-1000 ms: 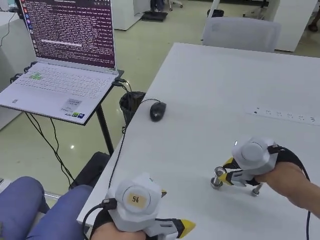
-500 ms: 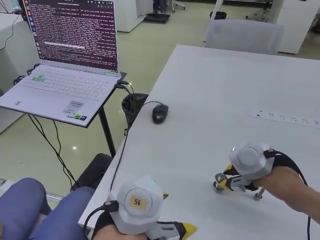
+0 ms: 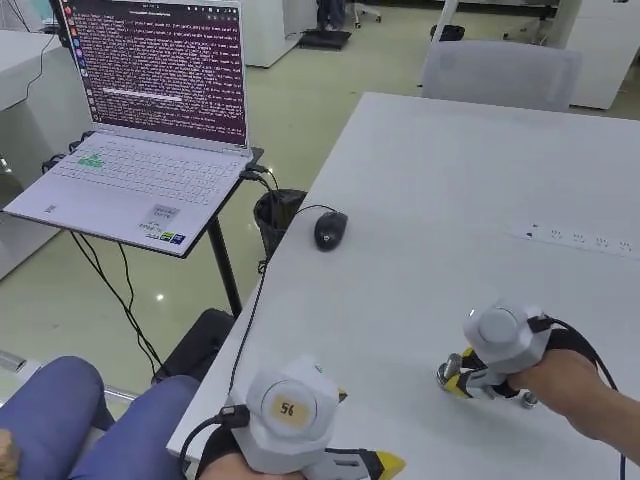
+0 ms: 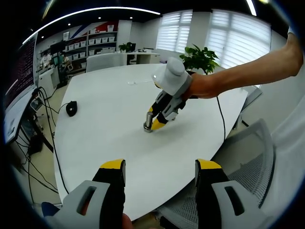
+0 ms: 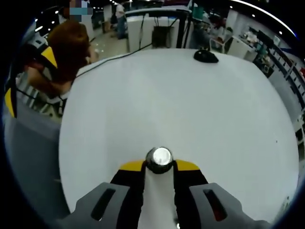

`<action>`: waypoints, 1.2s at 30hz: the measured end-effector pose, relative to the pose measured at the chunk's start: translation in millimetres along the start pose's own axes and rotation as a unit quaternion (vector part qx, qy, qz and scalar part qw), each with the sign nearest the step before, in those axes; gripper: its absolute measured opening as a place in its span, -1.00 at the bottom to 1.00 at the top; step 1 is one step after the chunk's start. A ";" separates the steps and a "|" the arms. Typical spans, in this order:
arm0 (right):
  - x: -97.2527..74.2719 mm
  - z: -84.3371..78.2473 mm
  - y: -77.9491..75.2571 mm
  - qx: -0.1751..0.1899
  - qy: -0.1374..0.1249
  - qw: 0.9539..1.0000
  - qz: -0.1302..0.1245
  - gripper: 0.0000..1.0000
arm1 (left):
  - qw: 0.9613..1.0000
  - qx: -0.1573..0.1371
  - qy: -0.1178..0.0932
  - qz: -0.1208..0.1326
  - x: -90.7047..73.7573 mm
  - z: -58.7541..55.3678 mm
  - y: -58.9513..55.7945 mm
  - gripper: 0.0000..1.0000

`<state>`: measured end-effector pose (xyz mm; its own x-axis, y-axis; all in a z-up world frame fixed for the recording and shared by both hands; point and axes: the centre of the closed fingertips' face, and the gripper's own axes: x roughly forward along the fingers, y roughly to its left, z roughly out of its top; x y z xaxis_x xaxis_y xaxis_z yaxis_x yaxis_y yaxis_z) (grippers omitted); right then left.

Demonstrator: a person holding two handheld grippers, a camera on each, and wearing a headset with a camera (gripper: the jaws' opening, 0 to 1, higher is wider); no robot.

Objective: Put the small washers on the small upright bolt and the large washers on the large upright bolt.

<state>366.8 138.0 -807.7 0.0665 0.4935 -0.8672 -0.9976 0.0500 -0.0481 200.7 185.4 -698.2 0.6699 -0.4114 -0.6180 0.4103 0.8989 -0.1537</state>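
The right gripper (image 5: 159, 166) has its yellow-tipped jaws pressed against either side of a bolt (image 5: 158, 159), clamped on it just below the top. From above, the bolt shows a round, shiny, silver end. In the left gripper view it is a short grey metal shaft standing upright on the white table (image 4: 109, 143), with a wider ring at its foot touching the tabletop. In the head view the bolt stands near the table's near edge, right of centre, and what looks like a smaller bolt (image 3: 527, 400) lies just beside the right hand (image 3: 560, 375). That hand wraps around the gripper's body with the forearm coming in from the right, and the gripper slants down towards the table, its tips low at the bolt. The left gripper (image 4: 161, 168) has its jaws wide apart with nothing between them. It is held level over the near table edge, facing the right gripper, well apart from the bolt. Further out on the table are a black computer mouse (image 3: 330, 228) with its cable running off the edge and a white power strip (image 3: 585, 240). An open laptop (image 3: 150, 160) sits on a stand to the left, and a grey chair (image 3: 500, 70) stands at the far side.
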 end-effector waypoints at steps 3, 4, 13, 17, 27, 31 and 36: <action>2.5 -0.2 -0.9 0.011 -0.009 1.000 -0.004 -0.51 | 1.000 -0.001 0.001 0.001 0.1 -0.8 0.5 0.17; 1.5 -0.9 0.6 0.024 -0.012 1.000 -0.005 -0.51 | 1.000 0.000 0.002 0.001 0.4 -1.3 0.4 0.17; -11.6 -15.1 10.0 0.077 -0.040 0.996 -0.023 -0.51 | 1.000 0.002 0.003 -0.003 4.0 1.3 -3.9 0.16; -18.2 -29.5 26.6 0.094 -0.043 0.994 -0.025 -0.49 | 1.000 0.003 0.006 -0.005 8.3 0.6 -6.2 0.15; -35.3 -61.6 76.8 0.156 -0.079 0.985 -0.004 -0.37 | 1.000 0.015 0.015 -0.017 21.7 2.7 -14.6 0.16; -48.0 -86.6 84.3 0.185 -0.082 0.979 -0.009 -0.32 | 1.000 0.018 0.016 -0.019 27.9 5.6 -16.2 0.15; -76.7 -113.9 77.9 0.217 -0.101 0.970 -0.035 -0.20 | 0.999 0.023 0.016 -0.022 34.2 10.7 -19.1 0.16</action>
<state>281.7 5.1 -801.5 0.1810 0.6339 -0.7520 -0.8914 0.4287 0.1468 222.5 152.6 -708.2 0.6305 -0.4453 -0.6358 0.4674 0.8717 -0.1470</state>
